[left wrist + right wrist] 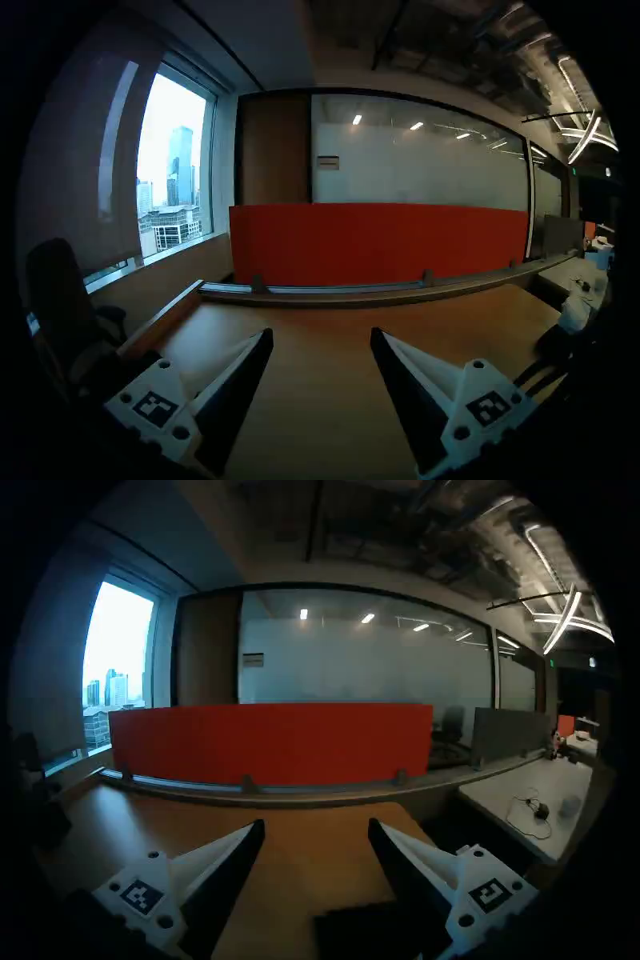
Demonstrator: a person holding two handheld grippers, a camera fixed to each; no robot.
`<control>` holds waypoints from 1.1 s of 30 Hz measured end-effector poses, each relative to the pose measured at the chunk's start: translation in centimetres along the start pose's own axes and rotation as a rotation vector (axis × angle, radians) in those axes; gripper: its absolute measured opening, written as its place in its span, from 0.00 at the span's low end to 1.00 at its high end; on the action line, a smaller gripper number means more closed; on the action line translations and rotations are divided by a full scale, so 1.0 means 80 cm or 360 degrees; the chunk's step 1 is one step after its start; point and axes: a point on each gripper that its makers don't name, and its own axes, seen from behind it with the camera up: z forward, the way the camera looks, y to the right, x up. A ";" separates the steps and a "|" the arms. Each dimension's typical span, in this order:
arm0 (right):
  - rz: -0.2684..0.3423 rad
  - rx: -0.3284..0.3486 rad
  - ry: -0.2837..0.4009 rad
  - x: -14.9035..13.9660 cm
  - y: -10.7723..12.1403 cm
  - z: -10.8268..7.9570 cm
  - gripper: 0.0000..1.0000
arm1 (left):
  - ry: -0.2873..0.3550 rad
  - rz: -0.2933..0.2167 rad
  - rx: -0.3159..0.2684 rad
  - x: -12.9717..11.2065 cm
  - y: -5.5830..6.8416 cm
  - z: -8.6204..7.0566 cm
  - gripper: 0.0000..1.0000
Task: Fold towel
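Observation:
My left gripper [320, 334] is open over a bare wooden desk [320, 400], with nothing between its white fingers [240, 364]. My right gripper [316, 826] is open as well, above the same wooden desk [304, 864]. A dark, flat shape [368, 932] lies low in the right gripper view between the fingers; it could be a dark towel, but I cannot tell for sure. Neither gripper touches it.
A red divider panel [376, 240] runs along the desk's far edge [272, 740]. A dark office chair [60, 312] stands at the left by the window [172, 184]. To the right is a white desk [520, 792] with a cable and a grey screen [508, 732].

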 end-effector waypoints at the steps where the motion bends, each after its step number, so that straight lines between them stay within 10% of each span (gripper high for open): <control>1: 0.0004 0.0012 0.0007 0.004 -0.008 0.000 1.00 | 0.0008 0.0001 -0.0001 0.003 -0.001 0.001 0.90; 15: 0.0029 0.0130 0.0080 0.044 -0.109 0.005 1.00 | 0.0096 -0.0024 -0.0021 0.029 -0.005 0.008 0.90; 33: -0.0001 0.0163 0.0105 0.070 -0.149 -0.001 1.00 | 0.0161 0.0022 -0.0015 0.025 0.004 0.011 0.90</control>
